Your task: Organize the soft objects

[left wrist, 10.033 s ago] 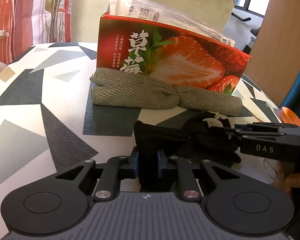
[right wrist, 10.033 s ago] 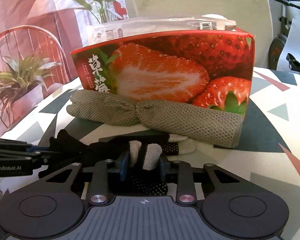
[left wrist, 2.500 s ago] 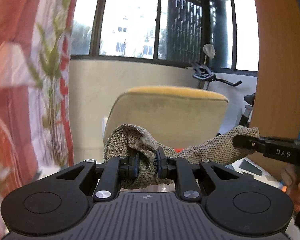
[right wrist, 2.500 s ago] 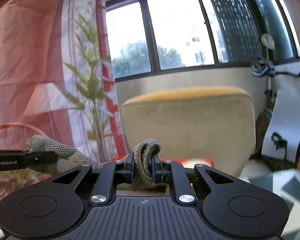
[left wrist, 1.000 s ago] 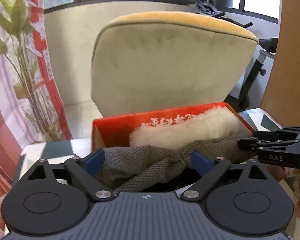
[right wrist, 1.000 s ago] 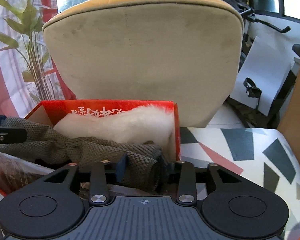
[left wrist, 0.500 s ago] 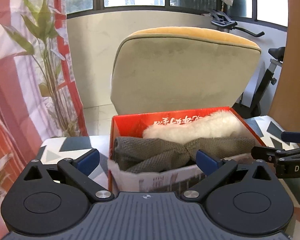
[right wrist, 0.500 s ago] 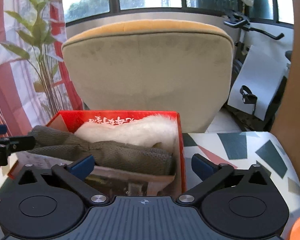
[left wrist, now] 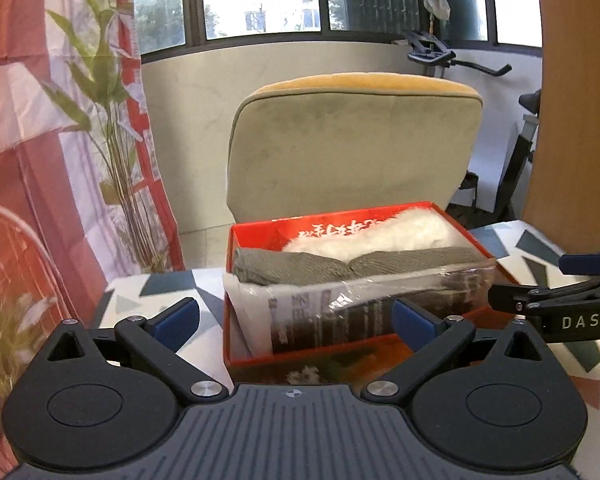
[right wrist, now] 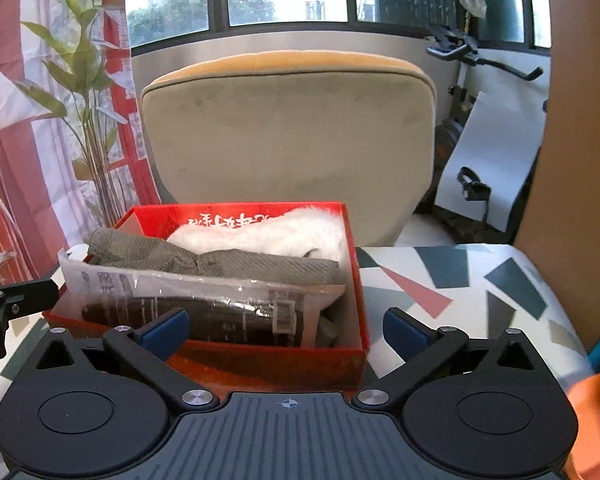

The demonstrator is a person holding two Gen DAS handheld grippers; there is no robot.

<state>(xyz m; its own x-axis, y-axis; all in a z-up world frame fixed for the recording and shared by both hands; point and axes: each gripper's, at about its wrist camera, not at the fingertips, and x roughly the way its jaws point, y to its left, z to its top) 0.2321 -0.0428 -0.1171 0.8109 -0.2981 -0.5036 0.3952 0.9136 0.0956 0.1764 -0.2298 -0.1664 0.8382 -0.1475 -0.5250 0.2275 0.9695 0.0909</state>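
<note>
The left gripper point(left wrist: 293, 320) is seen with jaws spread wide and nothing held between them. The right gripper point(right wrist: 286, 330) is likewise spread, nothing held. Both are poised just in front of the red box point(right wrist: 260, 354), which stands on the patterned table point(right wrist: 460, 280).

Inside the box, the grey knitted cloth point(right wrist: 220, 260) is laid flat, its long axis running side to side along the box. Behind it lies a white fluffy item point(right wrist: 268, 236); in front, a plastic-wrapped dark package point(right wrist: 204, 312).

The right gripper's side profile is shown only in the left wrist view, at the right edge. An orange object point(right wrist: 592, 404) is recorded only in the right wrist view. A beige chair point(left wrist: 352, 148) stands behind the table.
</note>
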